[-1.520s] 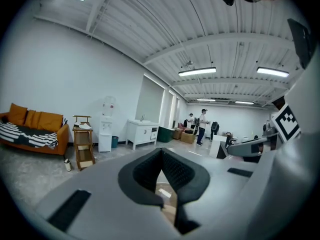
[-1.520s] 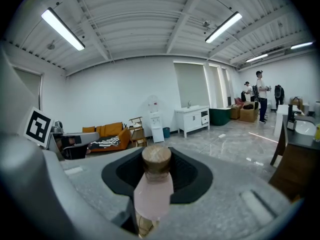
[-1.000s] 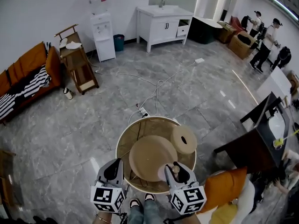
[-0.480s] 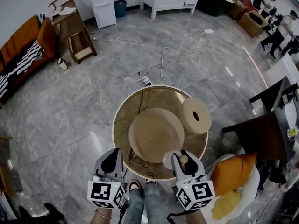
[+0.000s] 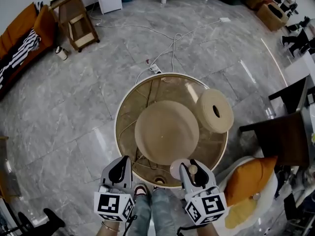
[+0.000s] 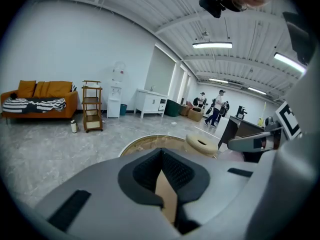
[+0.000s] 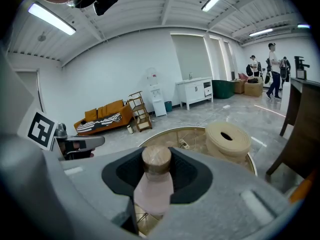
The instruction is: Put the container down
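Observation:
A pale pink container [image 5: 178, 168] with a round wooden lid [image 7: 156, 156] sits between the jaws of my right gripper [image 5: 189, 169], which is shut on it. In the right gripper view the container [image 7: 152, 181] fills the gap between the black pads, over the near rim of the round glass table [image 5: 118, 107]. My left gripper [image 5: 119, 167] hangs beside it at the same near edge, its jaws drawn together on nothing. In the left gripper view, only a thin tan sliver shows between the left gripper [image 6: 165, 184] pads.
A big tan round plate [image 5: 166, 132] lies on the middle of the table. A tan ring-shaped piece [image 5: 214, 110] rests at its right edge. An orange cushion [image 5: 246, 181] and a dark desk [image 5: 280, 136] stand to the right. A power strip with cables [image 5: 155, 69] lies on the floor beyond.
Both grippers have sunk toward the table, which now looks larger and closer. The pink container stays held in the right gripper.

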Available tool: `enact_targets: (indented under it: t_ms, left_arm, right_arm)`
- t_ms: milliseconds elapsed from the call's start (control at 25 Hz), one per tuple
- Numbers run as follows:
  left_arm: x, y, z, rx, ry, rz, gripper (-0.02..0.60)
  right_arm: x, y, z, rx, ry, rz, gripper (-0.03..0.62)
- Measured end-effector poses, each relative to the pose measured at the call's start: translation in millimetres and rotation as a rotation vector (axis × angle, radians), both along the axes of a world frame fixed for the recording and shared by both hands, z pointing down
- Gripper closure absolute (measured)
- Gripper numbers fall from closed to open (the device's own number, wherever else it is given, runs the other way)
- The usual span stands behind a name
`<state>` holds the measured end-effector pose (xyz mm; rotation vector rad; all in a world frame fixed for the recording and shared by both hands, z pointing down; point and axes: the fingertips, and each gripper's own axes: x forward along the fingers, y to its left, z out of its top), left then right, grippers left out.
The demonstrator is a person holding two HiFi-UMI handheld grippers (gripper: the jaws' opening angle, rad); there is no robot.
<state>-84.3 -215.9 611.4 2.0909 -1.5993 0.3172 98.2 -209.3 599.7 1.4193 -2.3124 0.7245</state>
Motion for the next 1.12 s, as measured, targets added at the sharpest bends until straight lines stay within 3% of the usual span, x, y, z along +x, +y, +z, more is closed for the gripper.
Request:
enact_targets:
  t_ms: [560, 1120]
  left_arm:
    - [-9.9, -6.4, 26.2, -0.045, 0.011, -0.022, 0.586]
    - [-19.8, -8.9, 44.1, -0.09, 0.003, -0.028, 0.586]
  right_arm:
    - [-11.1, -25.2, 35.1, -0.012, 0.046, -0.04, 0.459]
    - [-24.4, -84.6, 75.0, -0.005, 0.114, -0.047, 0.459]
